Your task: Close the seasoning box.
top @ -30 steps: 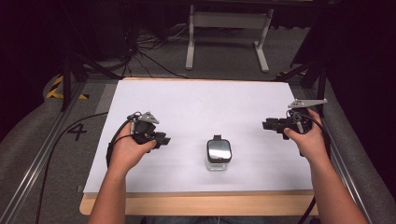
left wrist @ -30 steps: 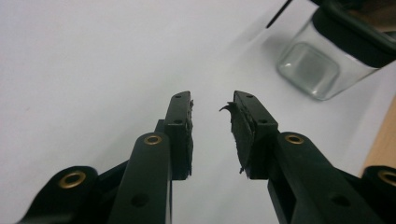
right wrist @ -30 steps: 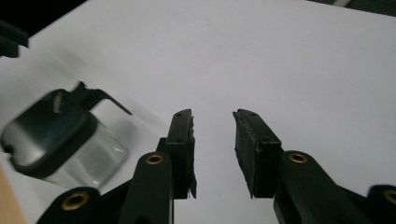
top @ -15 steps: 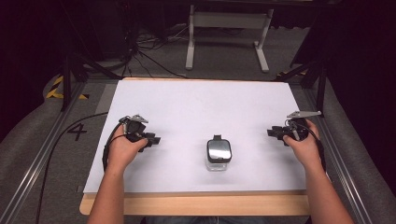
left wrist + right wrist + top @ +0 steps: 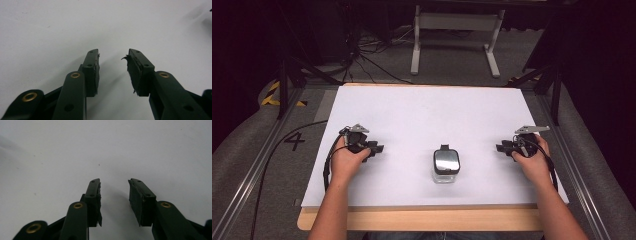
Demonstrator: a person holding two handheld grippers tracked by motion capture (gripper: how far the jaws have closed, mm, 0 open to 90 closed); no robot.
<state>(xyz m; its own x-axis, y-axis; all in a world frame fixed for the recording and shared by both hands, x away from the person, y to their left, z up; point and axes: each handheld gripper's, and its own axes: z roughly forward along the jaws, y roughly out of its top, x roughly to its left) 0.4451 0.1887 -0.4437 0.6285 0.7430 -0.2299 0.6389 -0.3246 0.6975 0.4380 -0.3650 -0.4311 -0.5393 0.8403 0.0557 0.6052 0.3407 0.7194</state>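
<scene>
What the small jar [image 5: 446, 166] with the dark lid holds cannot be made out; it is seen upright on the white surface [image 5: 427, 115], near its front edge, roughly midway between the two hands. Compared with a second ago, both hands have been drawn back towards the front edge: the left hand-held gripper [image 5: 377, 148] is now held well left of the jar and the right hand-held gripper [image 5: 500, 147] well right of it, each pointed at the jar. In both gripper views the jaws are seen parted with nothing between them, and torn, frayed padding is seen on the left one's fingers [image 5: 135, 72].
</scene>
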